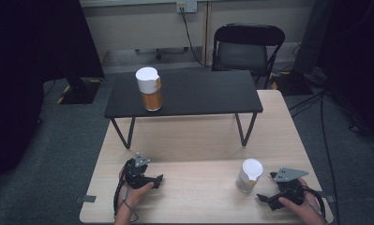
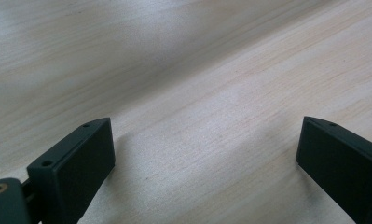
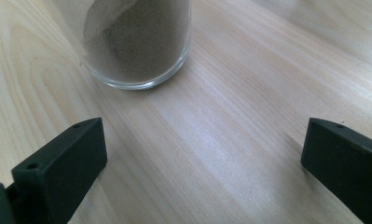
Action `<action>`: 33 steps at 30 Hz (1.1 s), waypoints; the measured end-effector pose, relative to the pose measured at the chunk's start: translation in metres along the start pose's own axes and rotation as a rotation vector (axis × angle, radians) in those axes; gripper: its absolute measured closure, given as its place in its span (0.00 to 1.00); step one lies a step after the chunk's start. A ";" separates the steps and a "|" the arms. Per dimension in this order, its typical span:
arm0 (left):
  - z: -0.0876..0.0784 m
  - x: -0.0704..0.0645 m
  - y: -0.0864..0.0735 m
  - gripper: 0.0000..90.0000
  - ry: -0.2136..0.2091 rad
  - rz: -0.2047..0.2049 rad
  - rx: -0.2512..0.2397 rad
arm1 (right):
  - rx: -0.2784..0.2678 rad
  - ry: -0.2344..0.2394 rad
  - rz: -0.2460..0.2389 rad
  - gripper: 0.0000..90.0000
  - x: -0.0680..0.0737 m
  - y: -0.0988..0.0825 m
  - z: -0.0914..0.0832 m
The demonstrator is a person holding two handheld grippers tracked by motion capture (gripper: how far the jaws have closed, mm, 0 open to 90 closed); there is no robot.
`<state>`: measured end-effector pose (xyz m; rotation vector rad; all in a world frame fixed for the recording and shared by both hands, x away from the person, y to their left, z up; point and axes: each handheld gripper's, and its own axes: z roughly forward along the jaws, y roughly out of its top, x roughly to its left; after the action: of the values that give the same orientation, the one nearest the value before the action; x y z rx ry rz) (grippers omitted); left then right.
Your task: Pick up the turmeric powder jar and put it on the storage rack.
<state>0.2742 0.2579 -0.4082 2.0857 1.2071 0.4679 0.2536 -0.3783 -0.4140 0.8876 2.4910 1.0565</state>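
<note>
While the glass jar [image 1: 249, 176] with the white lid stands untouched on the wooden table [image 1: 198, 140], just ahead of the right gripper [image 1: 265, 199], nothing has been grasped: its jaws stand wide apart and empty. So do those of the left gripper [image 1: 157, 180], well off to the side. A 2nd jar [image 1: 149, 89] sits on the black shelf [image 1: 213, 93] beyond; all the handling looks left to do.

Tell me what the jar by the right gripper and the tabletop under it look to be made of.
Jar: clear glass by the look, glossy, with a thick see-through base rim; brownish powder shows through it. Its white lid looks like matte plastic, though that is uncertain. Tabletop: pale wood or wood-look laminate, with long grain lines and a soft sheen.
</note>
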 end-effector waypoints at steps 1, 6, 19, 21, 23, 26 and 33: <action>0.000 0.000 -0.001 0.03 0.000 -0.004 -0.005 | 0.000 0.000 0.000 0.00 0.000 0.000 0.000; 0.002 -0.003 0.000 0.01 0.007 0.024 0.006 | 0.000 0.000 0.000 0.00 0.000 0.000 0.000; 0.003 -0.002 -0.012 0.00 0.006 0.030 -0.044 | 0.001 0.000 -0.001 0.00 0.000 0.000 0.000; 0.003 -0.002 -0.013 0.00 0.007 0.030 -0.045 | 0.002 0.000 0.000 0.00 0.000 0.000 0.000; 0.003 -0.002 -0.013 0.00 0.007 0.030 -0.045 | 0.002 0.000 -0.001 0.00 0.000 0.000 0.000; 0.003 -0.002 -0.013 0.00 0.006 0.030 -0.045 | 0.002 0.000 -0.001 0.00 0.000 0.000 0.000; 0.003 -0.002 -0.013 0.00 0.004 0.032 -0.046 | 0.002 -0.001 0.000 0.00 0.000 0.000 0.000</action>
<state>0.2670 0.2599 -0.4190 2.0691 1.1562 0.5106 0.2536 -0.3780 -0.4137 0.8881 2.4920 1.0538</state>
